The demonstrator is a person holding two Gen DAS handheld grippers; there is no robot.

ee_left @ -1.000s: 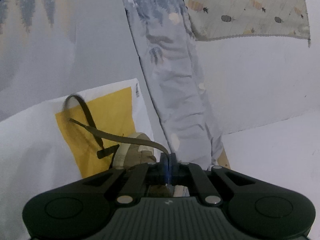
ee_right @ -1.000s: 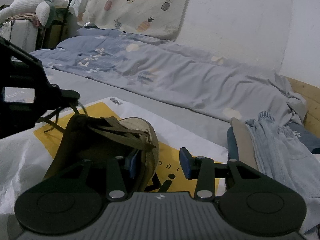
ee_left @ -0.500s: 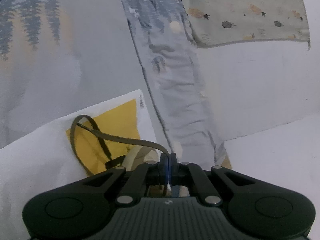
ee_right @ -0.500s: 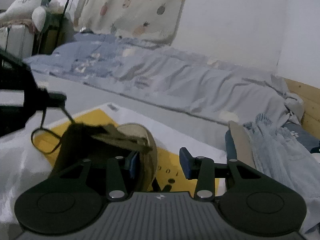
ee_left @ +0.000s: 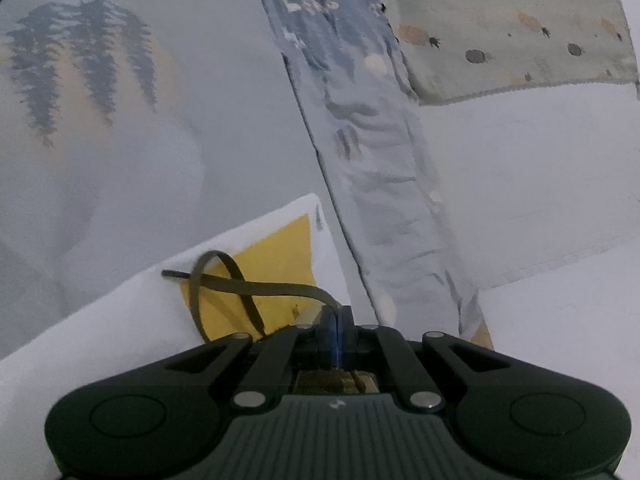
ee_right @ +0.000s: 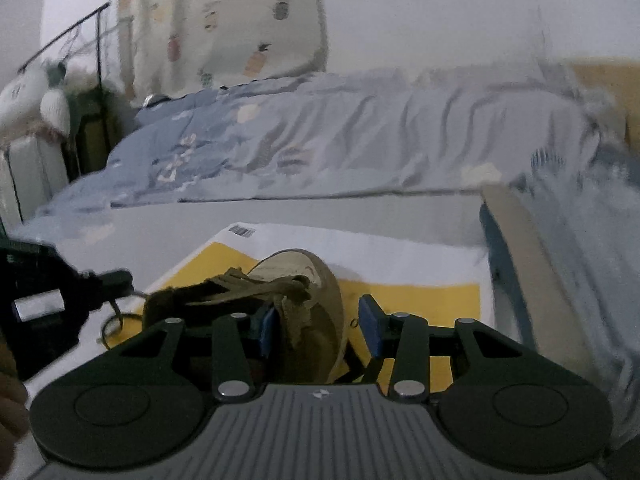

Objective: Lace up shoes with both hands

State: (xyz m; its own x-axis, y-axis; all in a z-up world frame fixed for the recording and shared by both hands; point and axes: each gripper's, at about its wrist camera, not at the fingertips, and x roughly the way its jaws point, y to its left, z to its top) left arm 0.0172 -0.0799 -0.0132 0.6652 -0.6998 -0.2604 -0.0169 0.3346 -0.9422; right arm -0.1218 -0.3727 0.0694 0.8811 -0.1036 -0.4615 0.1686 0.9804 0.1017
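Note:
An olive-brown shoe (ee_right: 312, 304) lies on a white and yellow plastic bag (ee_right: 420, 300) on the bed. My left gripper (ee_left: 338, 322) is shut on the shoe's flat olive lace (ee_left: 248, 286), which curls in a loop out to its left. The left gripper also shows at the left of the right wrist view (ee_right: 108, 280), holding the lace beside the shoe. My right gripper (ee_right: 320, 330) is open, its blue pads (ee_right: 370, 328) either side of the shoe's toe end. The bag also shows in the left wrist view (ee_left: 280, 248).
A rumpled blue duvet (ee_right: 340, 144) lies across the bed behind the bag. Folded jeans and a pillow (ee_right: 560, 248) lie to the right. A fruit-print curtain (ee_right: 228, 20) hangs on the wall, with a plush toy (ee_right: 36, 100) at far left.
My left gripper has pulled the lace up and away from the shoe, and its loop has shrunk and shifted. The right gripper has swung, staying open over the shoe.

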